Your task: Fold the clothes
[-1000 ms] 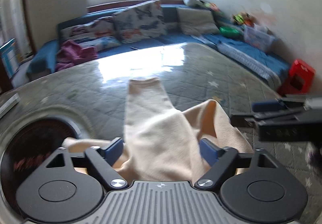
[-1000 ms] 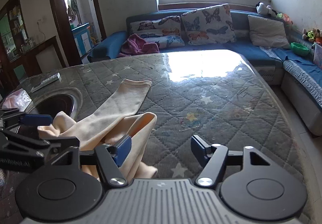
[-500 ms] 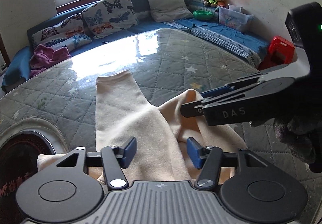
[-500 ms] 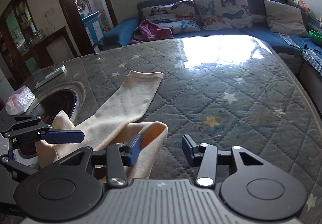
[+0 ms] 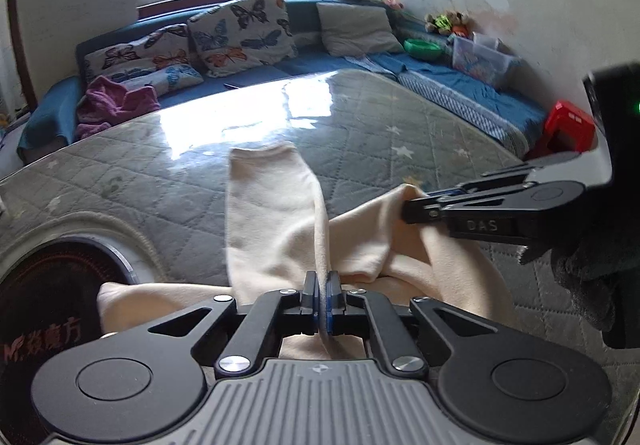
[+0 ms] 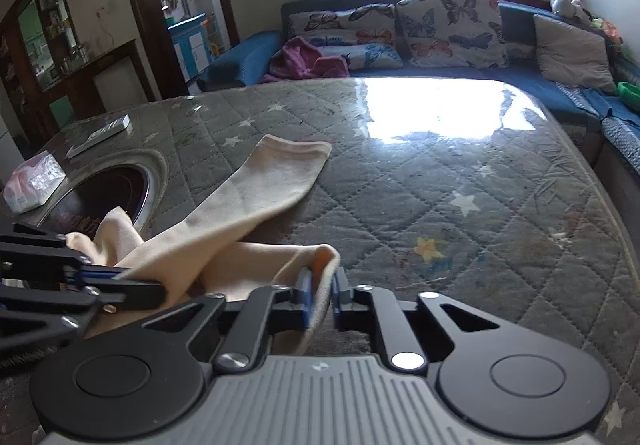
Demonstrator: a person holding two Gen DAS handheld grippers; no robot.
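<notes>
Left claw (image 5: 322,295): jaws now clamped on cream garment (image 5: 276,221), near edge, 6 o'clock.
Right claw (image 6: 320,295): newly pinching its hem, 3 o'clock of left.
Meaning: both claws gripping; lift and fold likely next.
Counter (image 6: 460,181): quilted.

Left gripper (image 5: 322,295) pinched closed on cream garment (image 5: 276,221); right gripper (image 6: 320,291) clamped on its edge, both angled downward.

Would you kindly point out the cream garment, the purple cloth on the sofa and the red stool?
cream garment (image 5: 272,213), left wrist view, flat sleeve.
purple cloth (image 6: 304,59), right wrist view, crumpled middle.
red stool (image 5: 568,129), left wrist view, top.
</notes>
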